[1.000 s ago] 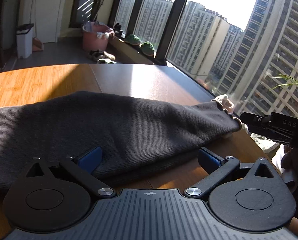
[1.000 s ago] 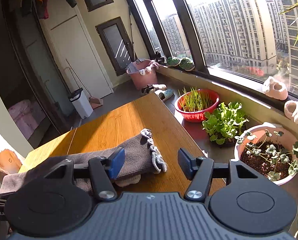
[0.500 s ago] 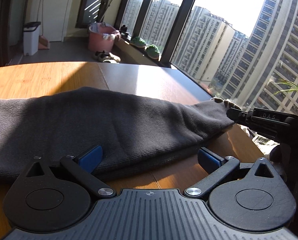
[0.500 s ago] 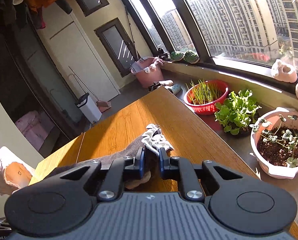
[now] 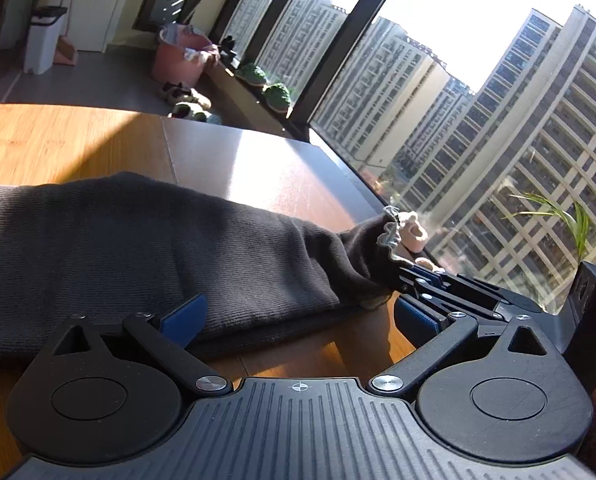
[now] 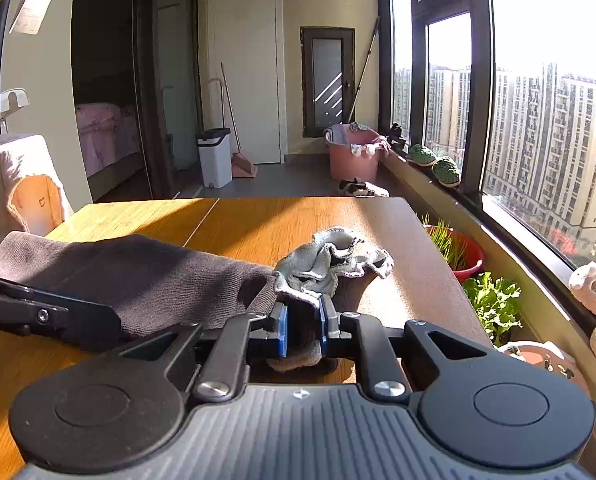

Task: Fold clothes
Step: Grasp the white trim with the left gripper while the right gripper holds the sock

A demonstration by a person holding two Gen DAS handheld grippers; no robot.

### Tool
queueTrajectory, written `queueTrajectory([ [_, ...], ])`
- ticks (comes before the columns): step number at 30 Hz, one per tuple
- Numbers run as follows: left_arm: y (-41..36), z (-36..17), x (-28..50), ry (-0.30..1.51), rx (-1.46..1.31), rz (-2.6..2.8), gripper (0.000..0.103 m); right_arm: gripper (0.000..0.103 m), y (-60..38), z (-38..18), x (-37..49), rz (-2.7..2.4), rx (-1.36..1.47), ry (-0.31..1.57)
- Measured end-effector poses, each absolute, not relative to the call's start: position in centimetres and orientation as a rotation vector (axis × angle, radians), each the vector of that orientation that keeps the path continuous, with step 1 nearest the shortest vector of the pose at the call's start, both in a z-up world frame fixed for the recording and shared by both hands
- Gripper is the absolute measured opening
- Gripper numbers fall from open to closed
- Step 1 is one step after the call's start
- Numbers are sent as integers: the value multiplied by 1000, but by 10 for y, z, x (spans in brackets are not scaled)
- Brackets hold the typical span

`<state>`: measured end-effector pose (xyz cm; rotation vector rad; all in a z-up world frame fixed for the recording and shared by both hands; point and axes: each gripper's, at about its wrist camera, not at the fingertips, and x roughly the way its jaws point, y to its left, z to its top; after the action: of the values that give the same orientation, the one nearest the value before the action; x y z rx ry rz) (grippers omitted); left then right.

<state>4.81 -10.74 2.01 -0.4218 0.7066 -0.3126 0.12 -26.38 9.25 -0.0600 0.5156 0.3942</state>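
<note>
A dark grey knit garment (image 5: 145, 248) lies folded lengthwise across the wooden table (image 5: 57, 144). Its frilled cuff end (image 6: 330, 260) points right. My right gripper (image 6: 302, 330) is shut on the garment just behind the cuff and lifts that end slightly; it also shows in the left wrist view (image 5: 414, 280). My left gripper (image 5: 298, 316) is open and empty, low over the garment's near edge, its blue pads (image 5: 183, 318) on either side of the fabric. The left gripper's finger shows in the right wrist view (image 6: 49, 316).
The table's right edge runs along a window ledge with a red bowl of grass (image 6: 458, 248), leafy plants (image 6: 494, 304) and a pot (image 6: 538, 360). A chair with a towel (image 6: 17, 184) stands at the far left. A pink bucket (image 6: 354, 152) and white bin (image 6: 215, 156) stand beyond.
My right gripper closed on the cuff end of the garment, then swung round and raised it a little. My left gripper stayed open over the near edge.
</note>
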Motion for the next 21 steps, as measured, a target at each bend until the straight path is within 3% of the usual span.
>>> queueTrajectory([
  [4,-136,40,79,703,-366,-345,82,14,-264,90,-1,397,-89,513],
  [9,-178,41,124,753,-375,-439,70,14,-279,90,0,311,-39,532],
  [11,-187,35,130,771,-383,-438,69,16,-298,87,7,278,79,570],
  [15,-182,14,129,804,-433,-411,71,37,-336,78,20,286,381,637],
  [17,-171,6,129,828,-475,-384,71,42,-343,70,23,267,463,644],
  [21,-148,-3,127,835,-595,-388,69,42,-348,62,30,238,567,640],
])
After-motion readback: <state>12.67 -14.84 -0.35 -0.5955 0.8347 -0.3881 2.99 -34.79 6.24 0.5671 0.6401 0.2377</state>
